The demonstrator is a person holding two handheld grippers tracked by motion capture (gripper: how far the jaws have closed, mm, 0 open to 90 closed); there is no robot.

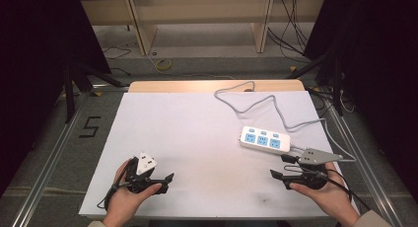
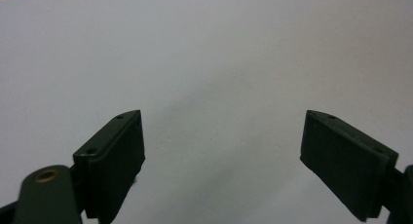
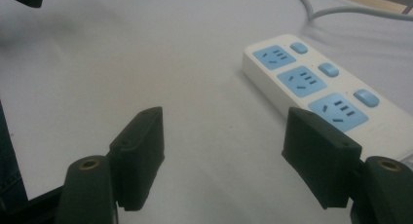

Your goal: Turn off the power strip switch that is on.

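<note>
- The worktop (image 1: 197,138) is seen across the middle of the high view, covered by a plain white sheet; a strip of pale wood is left bare along its far edge.
- A white power strip (image 1: 264,140) is laid flat on the sheet at centre right of the high view, just up and left of the right gripper. Three blue socket faces and three blue rocker switches are carried on it; no brand or lettering can be read on it.
- Its grey cable (image 1: 256,104) is looped over the sheet toward the upper middle of the frame and back past the strip's right end.
- The left gripper (image 1: 158,180) is held at lower left of the high view, its jaws spread wide with nothing between them; in the left gripper view bare white sheet is seen in the gap.
- The right gripper (image 1: 282,166) is held at lower right, released; in the right gripper view its jaws stand apart over the sheet, with the strip near the right-hand jaw and not gripped.
- A black mark shaped like the figure "5" (image 1: 90,127) is read on the floor at the left of the high view.
</note>
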